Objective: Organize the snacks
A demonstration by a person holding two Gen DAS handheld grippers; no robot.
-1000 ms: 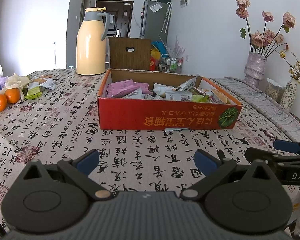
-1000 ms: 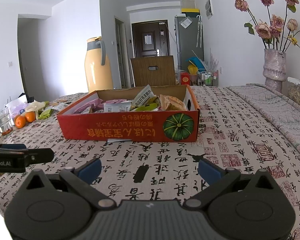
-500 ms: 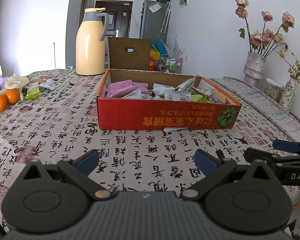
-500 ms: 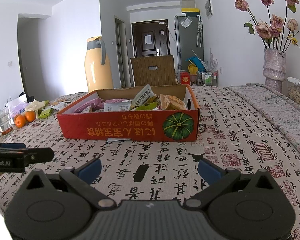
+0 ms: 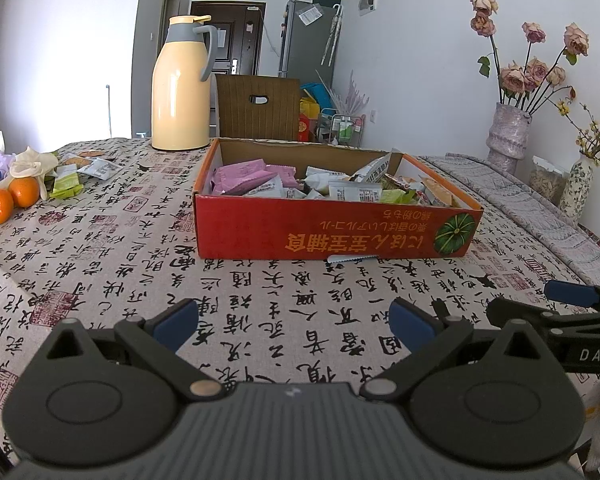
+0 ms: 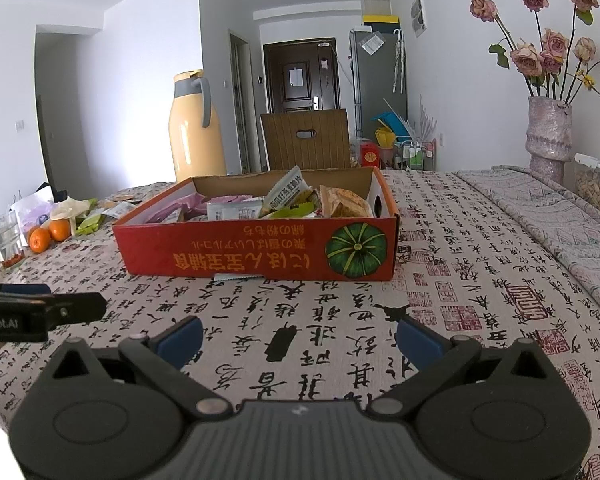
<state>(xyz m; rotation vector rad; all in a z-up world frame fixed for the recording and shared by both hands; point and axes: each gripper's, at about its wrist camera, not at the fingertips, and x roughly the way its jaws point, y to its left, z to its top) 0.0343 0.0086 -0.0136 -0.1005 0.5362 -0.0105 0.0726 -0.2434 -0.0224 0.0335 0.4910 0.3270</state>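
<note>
Your table, draped in a grey cloth printed with black calligraphy [image 5: 112, 264], carries everything at stake. On it the shallow red cardboard box with a green pumpkin printed on its front [image 5: 332, 236] sits well ahead of both tools, and most of the snack packets [image 5: 260, 182] lie heaped inside it: pink ones at the left, white, green and orange ones at the right. Over the last second almost nothing has shifted; the box, packets and both tools sit where they were, so this pause fits either a sorted box or one awaiting more.

A few loose packets [image 5: 66, 186] lie on the cloth far left, beside two oranges [image 5: 12, 202]. A white wrapper edge [image 5: 352, 258] pokes out under the box front.

Your left gripper [image 5: 294, 322] is spread wide with nothing between its blue pads; your right gripper [image 6: 300, 338] likewise.

Only the right view shows the clear glass tumbler [image 6: 4, 232] at far left; only the left shows the small patterned vase [image 5: 578, 186].
</note>
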